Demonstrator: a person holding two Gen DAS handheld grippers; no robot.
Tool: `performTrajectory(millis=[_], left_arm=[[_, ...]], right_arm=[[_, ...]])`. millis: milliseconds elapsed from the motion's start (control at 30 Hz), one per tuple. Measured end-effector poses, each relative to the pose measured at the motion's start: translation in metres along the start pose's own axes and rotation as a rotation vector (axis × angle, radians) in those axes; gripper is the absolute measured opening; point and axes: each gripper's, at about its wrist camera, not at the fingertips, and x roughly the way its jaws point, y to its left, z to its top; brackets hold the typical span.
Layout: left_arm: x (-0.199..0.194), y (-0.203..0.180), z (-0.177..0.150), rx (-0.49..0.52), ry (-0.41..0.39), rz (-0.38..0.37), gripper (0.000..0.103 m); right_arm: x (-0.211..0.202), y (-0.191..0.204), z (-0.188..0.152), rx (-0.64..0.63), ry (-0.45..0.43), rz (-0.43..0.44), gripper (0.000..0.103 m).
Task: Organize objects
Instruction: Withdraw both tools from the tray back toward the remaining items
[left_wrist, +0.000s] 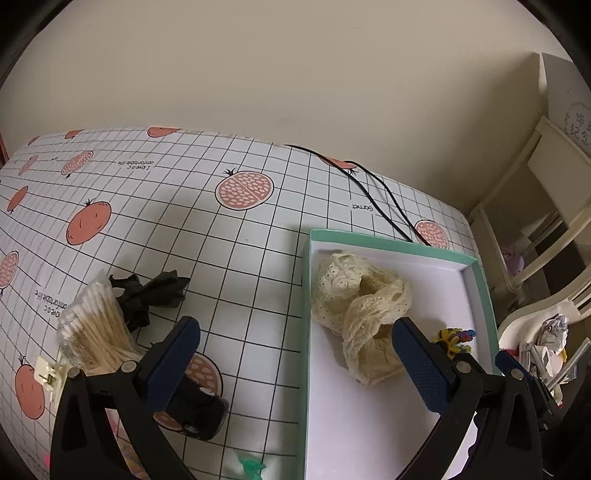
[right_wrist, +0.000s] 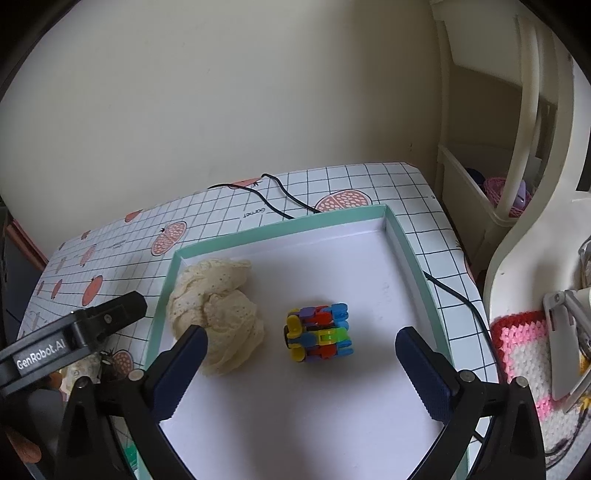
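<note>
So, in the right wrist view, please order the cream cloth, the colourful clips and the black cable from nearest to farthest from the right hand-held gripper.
1. Colourful clips, centre of the box, between the fingers.
2. Cream cloth, left side; close to call against the clips.
3. Black cable, on the table beyond the box.

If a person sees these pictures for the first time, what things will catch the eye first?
Probably the bright multicoloured clip bundle lying near the middle of the teal-rimmed box, with the crumpled cream lace fabric beside it toward the box's left wall. Next, the pomegranate-print tablecloth, where a pack of cotton swabs lies outside the box.
</note>
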Motion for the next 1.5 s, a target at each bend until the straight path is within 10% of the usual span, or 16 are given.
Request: performTrajectory(millis=[900,1500], left_arm=[[-0.167,0.074,-0.041,-0.06,-0.213,-0.032,0.103],[-0.187,0.141,-0.065,-0.153,-0.16,0.06,0.103]], right_arm=[[-0.134,0.089,-0.031,-0.151,-0.102,0.058,0.103],[-0.138,0.139,-0.058,-0.219,-0.073,0.138,0.103]])
